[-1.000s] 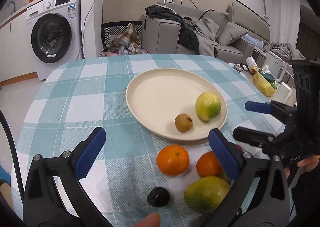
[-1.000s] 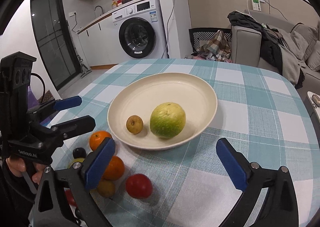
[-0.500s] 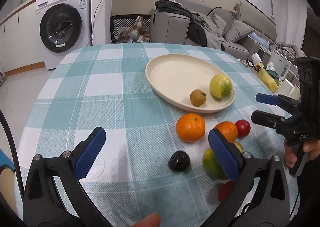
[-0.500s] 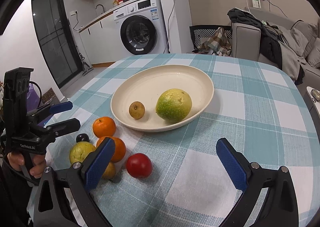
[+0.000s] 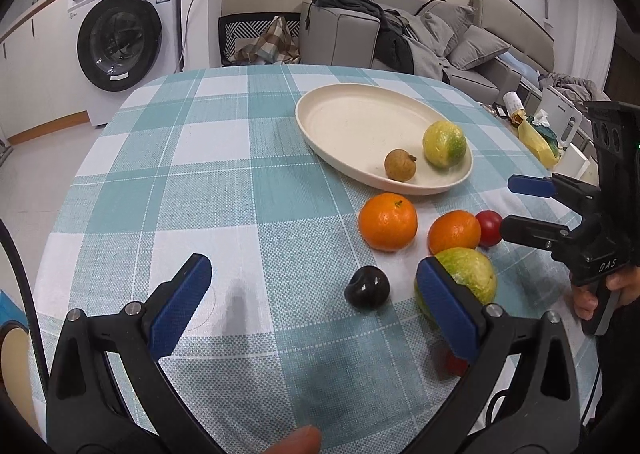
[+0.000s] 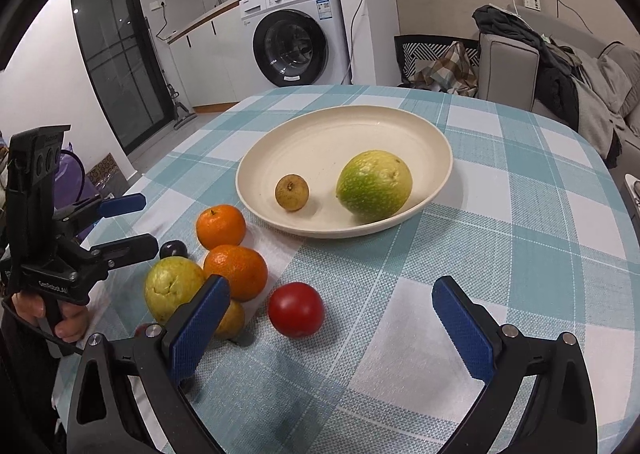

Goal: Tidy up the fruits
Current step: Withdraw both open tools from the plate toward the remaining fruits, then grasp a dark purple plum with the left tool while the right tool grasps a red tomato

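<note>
The round cream ceramic plate (image 6: 436, 146) sits toward the far side of the round table with the teal-and-white checked cloth (image 6: 520, 238), and it already carries two fruits near its close rim: one large green-yellow mottled citrus (image 6: 374, 187) and one small brown longan-like fruit (image 6: 291, 192). That placement suggests the plate is the collecting spot, with the remaining fruit waiting in a loose cluster on the cloth by the table's near edge.

Counting the cluster: two orange mandarins, one just beside the plate's rim (image 6: 220, 226) and one closer to the edge (image 6: 236, 272); one red round tomato-like fruit (image 6: 295, 309); one yellow-green guava-like fruit (image 6: 172, 288); one glossy dark plum (image 5: 367, 287); one small yellowish fruit (image 6: 233, 320) half hidden behind a finger of the right gripper. A further small red fruit shows at the near edge (mostly hidden, so I cannot say what it is).

The left gripper (image 5: 316, 308) hovers low over the near edge with its blue pads spread wide and nothing between them, the plum just ahead. The right gripper (image 6: 330, 330) is likewise spread and empty, the red fruit lying between its fingers' line, probably the likeliest next pick.
</note>
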{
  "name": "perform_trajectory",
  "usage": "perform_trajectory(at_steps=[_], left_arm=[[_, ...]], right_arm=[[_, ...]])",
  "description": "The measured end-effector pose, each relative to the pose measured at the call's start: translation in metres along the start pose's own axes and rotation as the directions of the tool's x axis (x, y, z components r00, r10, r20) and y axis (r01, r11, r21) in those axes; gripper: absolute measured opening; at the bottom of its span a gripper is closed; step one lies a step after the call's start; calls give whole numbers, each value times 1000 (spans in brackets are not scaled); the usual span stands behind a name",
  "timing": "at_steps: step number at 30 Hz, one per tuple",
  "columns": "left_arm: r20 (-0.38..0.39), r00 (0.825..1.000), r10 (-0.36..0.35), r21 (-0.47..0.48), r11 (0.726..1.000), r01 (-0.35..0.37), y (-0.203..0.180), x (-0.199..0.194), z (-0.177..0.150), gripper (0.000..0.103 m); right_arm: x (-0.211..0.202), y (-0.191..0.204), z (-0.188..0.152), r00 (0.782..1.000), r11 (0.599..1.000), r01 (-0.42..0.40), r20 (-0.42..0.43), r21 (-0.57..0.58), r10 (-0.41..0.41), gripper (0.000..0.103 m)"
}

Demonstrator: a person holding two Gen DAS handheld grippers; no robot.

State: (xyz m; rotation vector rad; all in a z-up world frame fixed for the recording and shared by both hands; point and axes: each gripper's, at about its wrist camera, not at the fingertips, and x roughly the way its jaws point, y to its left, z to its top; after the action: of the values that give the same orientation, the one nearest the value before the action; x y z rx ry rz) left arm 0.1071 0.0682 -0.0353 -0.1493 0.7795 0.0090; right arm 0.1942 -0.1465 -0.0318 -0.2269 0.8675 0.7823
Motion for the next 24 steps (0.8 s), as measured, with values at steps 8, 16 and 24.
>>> perform_trajectory(at_steps=[8,16,24], left_arm=[[-13,1000,26,5,1000,-26,-2,5,2,102],[-47,997,57,40,998,-55,-8,10,0,102],[-87,993,76,78,995,-69,-12,19,-3,102]], right_arm=[[1,2,-3,1000,1000,-16,-20,-3,16,103],[7,12,-6,998,998,-5,-64,-57,2,102],[8,13,-6,996,997,-40,-81,-62,35,91]])
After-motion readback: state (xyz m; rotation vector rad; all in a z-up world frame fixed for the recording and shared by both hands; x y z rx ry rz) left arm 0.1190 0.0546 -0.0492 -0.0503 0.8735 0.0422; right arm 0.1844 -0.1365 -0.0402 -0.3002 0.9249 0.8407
